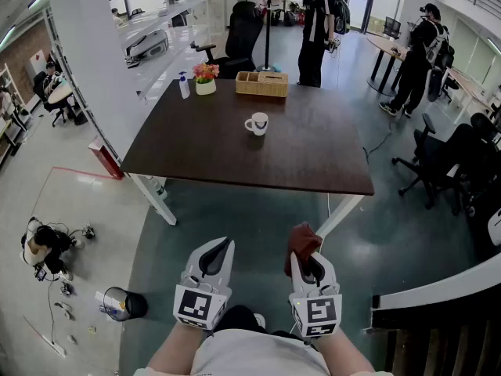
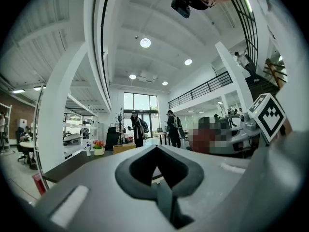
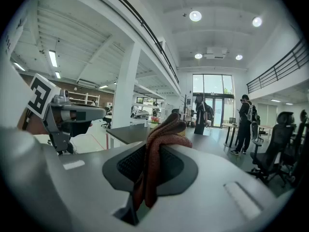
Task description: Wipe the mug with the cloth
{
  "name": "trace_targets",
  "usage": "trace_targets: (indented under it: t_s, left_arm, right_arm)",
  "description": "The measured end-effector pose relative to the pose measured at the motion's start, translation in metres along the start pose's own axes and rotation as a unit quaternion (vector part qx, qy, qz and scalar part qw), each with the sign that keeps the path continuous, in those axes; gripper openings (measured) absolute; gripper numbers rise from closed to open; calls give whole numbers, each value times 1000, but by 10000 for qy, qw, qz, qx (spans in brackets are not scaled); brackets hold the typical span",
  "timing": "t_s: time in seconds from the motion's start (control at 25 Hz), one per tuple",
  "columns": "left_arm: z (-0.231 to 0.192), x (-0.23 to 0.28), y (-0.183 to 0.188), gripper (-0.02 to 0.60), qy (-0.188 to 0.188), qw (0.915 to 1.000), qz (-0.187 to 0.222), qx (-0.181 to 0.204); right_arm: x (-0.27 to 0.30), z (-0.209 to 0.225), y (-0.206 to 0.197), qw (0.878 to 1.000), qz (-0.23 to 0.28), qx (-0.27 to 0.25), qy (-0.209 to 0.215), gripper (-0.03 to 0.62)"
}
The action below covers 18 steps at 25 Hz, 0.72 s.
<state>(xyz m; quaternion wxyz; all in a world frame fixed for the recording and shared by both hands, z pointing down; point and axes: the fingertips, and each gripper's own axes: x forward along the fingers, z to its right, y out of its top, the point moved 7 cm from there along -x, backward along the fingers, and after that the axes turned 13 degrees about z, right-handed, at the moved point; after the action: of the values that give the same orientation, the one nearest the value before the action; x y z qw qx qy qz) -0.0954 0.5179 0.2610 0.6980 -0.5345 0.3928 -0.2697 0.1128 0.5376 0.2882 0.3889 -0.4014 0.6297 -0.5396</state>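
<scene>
1. Standing back from the dark table (image 1: 313, 163), with both grippers held low and close to the body, well short of the near table edge.
2. Over on the right gripper (image 1: 306, 258): clamped on the cloth (image 1: 302, 240), a reddish-brown wad bunched up and poking out past the jaw tips.
3. Same story in the right gripper view: cloth (image 3: 155, 151) pinched between the jaws of the right gripper (image 3: 150, 178), folds flopping over the top.
4. As for the left gripper (image 1: 222, 251): jaws pressed together, empty. Confirmed in the left gripper view (image 2: 157, 178), just a closed seam with the table showing through the gap in the pads.
5. Looking for the mug (image 1: 257, 124)? White, upright, out near the middle of the table, handle toward the view's left, well apart from both grippers.
6. Along the far edge of the table: a wicker basket (image 1: 261, 84), a small flower pot (image 1: 205, 79) and a spray bottle (image 1: 184, 86) just beside the pot.
7. Also around: a black office chair (image 1: 241, 36) behind the table, a person in dark clothes (image 1: 317, 30) standing past the basket, and a dark bin (image 1: 124, 304) on the floor at lower left.
</scene>
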Motion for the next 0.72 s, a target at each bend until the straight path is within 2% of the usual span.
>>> trace_targets:
  t_s: [0.6,0.72]
  left_arm:
    - [-3,23,-8,0,4,10000,71,-36]
    - [-9,31,-9,0,65,9998,24,-173]
  right_arm:
    - [14,21,-10,9998,14,154,-157,78]
    - [23,25,-14,9998,-30,172,-123,78]
